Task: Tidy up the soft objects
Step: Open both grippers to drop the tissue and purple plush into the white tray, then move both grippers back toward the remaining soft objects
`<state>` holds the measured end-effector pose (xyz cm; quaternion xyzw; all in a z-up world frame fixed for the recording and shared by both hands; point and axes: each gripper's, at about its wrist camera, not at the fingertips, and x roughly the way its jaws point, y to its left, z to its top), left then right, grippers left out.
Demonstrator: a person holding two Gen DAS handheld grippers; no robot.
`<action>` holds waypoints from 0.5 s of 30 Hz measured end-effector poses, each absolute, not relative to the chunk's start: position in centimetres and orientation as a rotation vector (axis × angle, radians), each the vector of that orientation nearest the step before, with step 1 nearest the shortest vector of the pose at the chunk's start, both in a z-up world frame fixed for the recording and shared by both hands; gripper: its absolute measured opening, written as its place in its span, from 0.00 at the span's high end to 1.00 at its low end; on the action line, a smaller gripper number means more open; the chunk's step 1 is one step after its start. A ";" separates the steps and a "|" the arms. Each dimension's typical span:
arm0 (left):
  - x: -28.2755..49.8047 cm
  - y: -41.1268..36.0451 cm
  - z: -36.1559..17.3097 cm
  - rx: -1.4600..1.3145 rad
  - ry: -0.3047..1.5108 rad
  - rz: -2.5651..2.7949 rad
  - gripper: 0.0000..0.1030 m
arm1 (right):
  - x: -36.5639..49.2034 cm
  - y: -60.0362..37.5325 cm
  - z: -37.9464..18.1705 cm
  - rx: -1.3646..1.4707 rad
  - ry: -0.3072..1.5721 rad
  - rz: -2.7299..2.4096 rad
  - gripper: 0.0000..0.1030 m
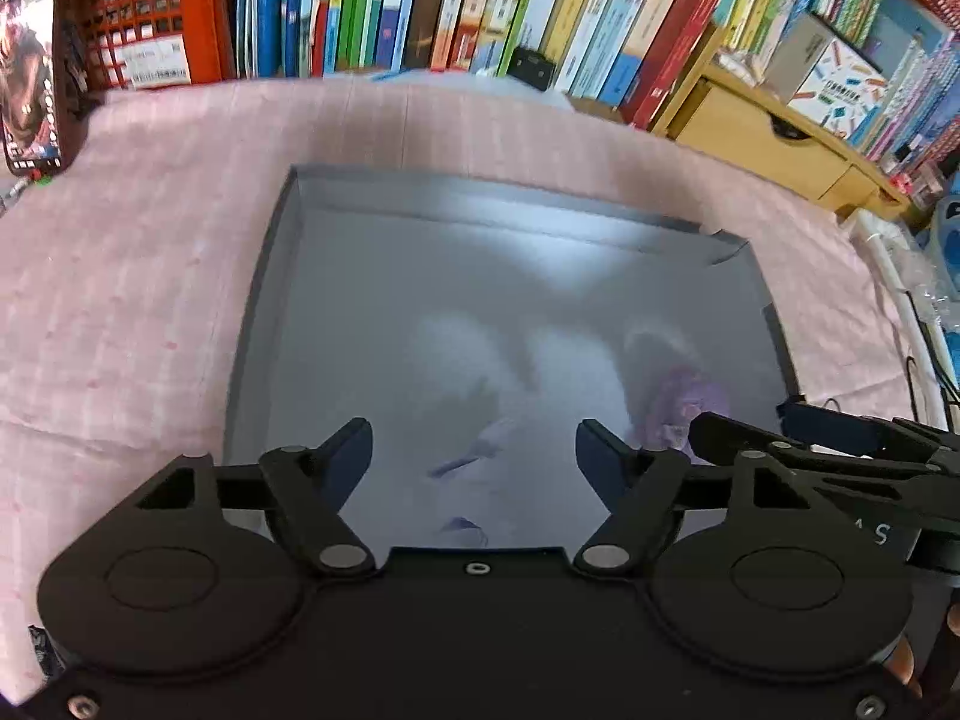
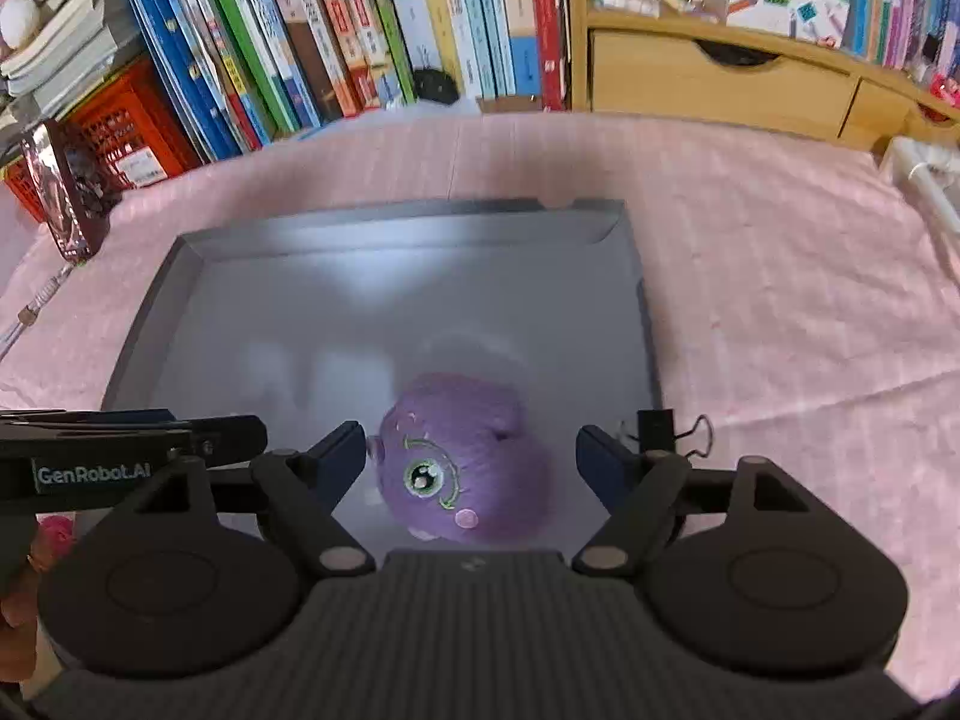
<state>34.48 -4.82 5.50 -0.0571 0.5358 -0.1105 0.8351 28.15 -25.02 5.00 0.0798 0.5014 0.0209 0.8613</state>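
Purple plush toy [image 2: 465,462] lying inside the grey tray [image 2: 642,300] on the pink cloth, between the spread, empty fingers of the right gripper [image 2: 471,459]; left gripper [image 1: 474,450] likewise spread and empty; probably light, compressible, best pinched across its rounded body.

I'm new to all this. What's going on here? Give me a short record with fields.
Setting: pink cloth over a surface, bookshelves behind
Container: shallow grey tray on the cloth
Soft object: purple plush toy lying in the tray, eye facing up
Left gripper: open, over the tray; what lies below is too blurred to name
Right gripper: open, jaws either side of the toy, not pressing it
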 end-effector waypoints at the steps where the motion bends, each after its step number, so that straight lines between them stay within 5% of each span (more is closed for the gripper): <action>1: 34.2 -4.8 5.9 -0.118 1.122 -0.239 0.26 | 27.9 -25.0 5.3 0.167 1.042 0.043 0.15; 15: 26.8 -4.9 11.2 -0.041 0.925 -0.356 0.19 | 20.8 -25.1 10.4 0.092 0.805 0.065 0.10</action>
